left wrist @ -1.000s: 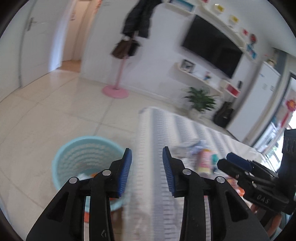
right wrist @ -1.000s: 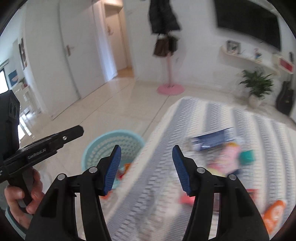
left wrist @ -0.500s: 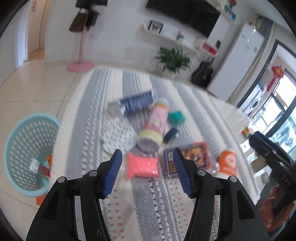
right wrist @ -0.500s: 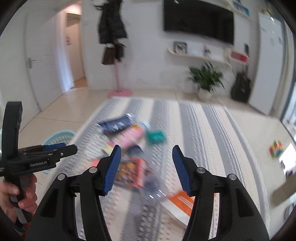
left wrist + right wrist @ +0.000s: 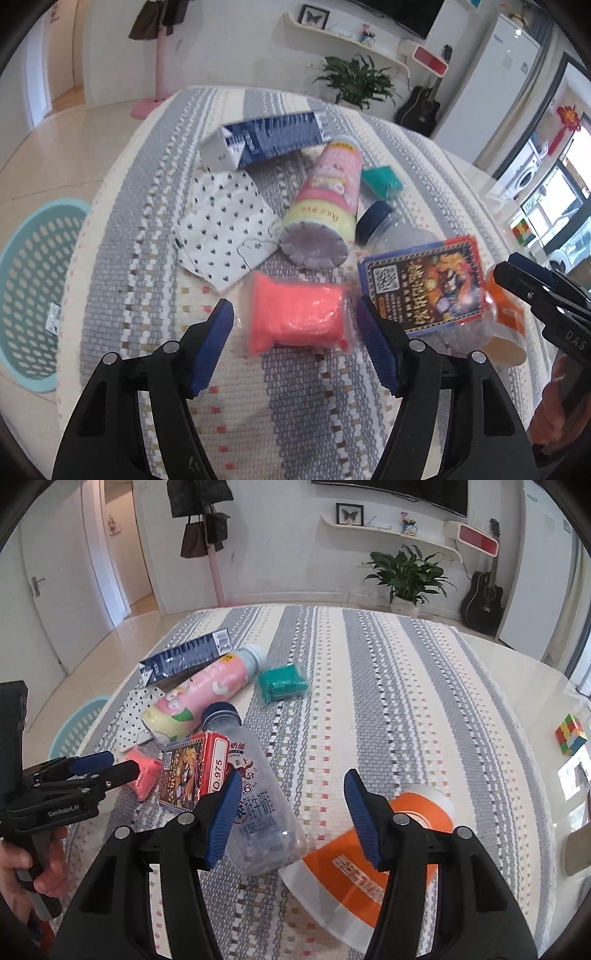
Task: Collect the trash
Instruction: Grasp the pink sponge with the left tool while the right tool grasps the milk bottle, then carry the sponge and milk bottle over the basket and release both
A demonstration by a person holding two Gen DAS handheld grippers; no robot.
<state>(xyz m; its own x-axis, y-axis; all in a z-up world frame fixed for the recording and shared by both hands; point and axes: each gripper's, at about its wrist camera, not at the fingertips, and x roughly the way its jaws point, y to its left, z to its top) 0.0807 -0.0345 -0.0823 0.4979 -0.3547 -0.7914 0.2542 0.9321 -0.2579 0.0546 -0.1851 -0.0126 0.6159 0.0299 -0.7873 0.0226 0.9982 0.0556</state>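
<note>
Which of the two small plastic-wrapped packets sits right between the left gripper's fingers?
The pink packet, directly ahead between the open left gripper fingers. The teal packet lies far back, beyond the pink bottle.

on the desk lie nine bits of trash: one dark blue carton, one spotted white paper bag, one pink canister, one green packet, one coral-pink packet, one clear bottle, one card box, one orange paper cup. one teal basket sits on the floor. two claws are about, the left claw and the right claw.
</note>
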